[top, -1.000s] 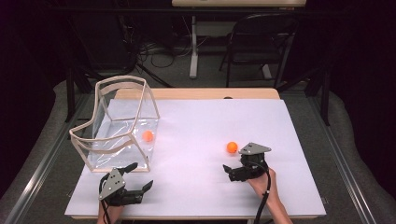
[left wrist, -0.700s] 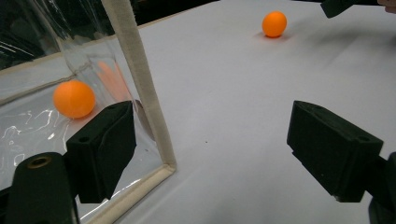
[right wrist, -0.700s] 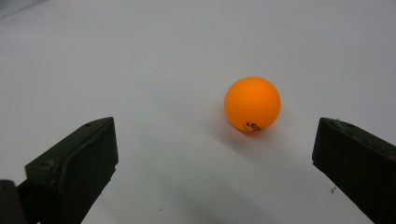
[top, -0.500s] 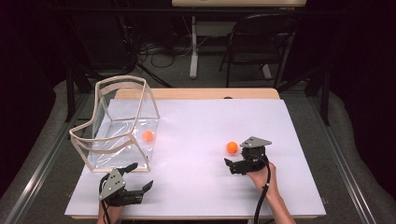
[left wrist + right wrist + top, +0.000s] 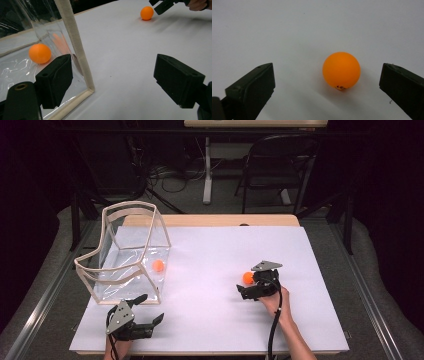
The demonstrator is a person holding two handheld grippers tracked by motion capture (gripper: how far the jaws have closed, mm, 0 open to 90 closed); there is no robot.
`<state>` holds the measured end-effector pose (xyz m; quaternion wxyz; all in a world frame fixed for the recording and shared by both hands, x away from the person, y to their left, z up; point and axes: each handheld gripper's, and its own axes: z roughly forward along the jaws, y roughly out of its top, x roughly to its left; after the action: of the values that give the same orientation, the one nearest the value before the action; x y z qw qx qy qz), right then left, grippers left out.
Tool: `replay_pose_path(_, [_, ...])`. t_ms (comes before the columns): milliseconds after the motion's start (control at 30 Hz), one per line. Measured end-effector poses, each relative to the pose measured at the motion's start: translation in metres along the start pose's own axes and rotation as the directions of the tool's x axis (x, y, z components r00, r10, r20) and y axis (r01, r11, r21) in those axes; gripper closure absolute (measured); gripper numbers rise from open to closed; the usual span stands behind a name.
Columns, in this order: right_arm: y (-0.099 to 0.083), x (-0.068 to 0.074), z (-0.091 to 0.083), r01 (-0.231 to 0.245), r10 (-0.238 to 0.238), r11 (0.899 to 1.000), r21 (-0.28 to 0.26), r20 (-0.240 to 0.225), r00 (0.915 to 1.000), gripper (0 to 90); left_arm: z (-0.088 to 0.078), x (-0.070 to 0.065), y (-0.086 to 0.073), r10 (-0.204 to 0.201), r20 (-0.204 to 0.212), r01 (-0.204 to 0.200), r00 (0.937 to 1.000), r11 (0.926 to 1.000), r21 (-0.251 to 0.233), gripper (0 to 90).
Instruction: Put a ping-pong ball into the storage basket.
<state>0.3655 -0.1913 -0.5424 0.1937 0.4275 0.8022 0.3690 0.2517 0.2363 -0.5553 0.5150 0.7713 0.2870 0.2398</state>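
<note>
Right gripper point(image 5: 248, 290) has slid up close to the ball point(image 5: 247, 278) w/ jaws wide, so now the ball sits on the table point(image 5: 210, 270) just ahead, btwn the jaws, far from the left gripper point(image 5: 150, 312), also wide.

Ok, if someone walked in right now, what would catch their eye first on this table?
Probably the orange ball on the white table, lying free between the open jaws of the right gripper. Next, the clear container with pale edging at the table's left, with a second orange ball inside. The left gripper sits open at the near edge, beside that container's corner.
</note>
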Motion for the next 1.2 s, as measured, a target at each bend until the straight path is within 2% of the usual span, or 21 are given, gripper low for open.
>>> replay_pose_path(233, [0.005,-0.003,0.011,-0.011,0.011,1.000,0.014,0.006,0.9999,0.0,-0.001,0.000,0.000,-0.001,0.000,0.001,1.0000,1.0000,-0.007,15.7])
replay_pose_path(400, [0.005,-0.005,0.013,-0.022,0.022,1.000,0.006,0.032,0.9992,15.6,0.000,0.001,0.000,-0.001,0.003,0.001,1.0000,1.0000,-0.003,15.7])
replay_pose_path(667, [0.003,-0.007,0.016,-0.038,0.036,0.999,0.026,0.060,0.9975,27.6,0.001,0.000,0.000,-0.004,0.005,0.004,1.0000,1.0000,0.000,15.7])
replay_pose_path(933, [0.002,-0.009,0.017,-0.042,0.038,0.998,0.046,0.084,0.9958,34.9,0.000,0.000,0.000,0.000,0.005,0.000,1.0000,1.0000,-0.001,15.7])
replay_pose_path(1200, [0.002,-0.009,0.018,-0.044,0.038,0.997,0.062,0.084,0.9957,40.8,0.000,0.000,0.000,0.002,0.005,-0.002,1.0000,1.0000,-0.001,15.7])
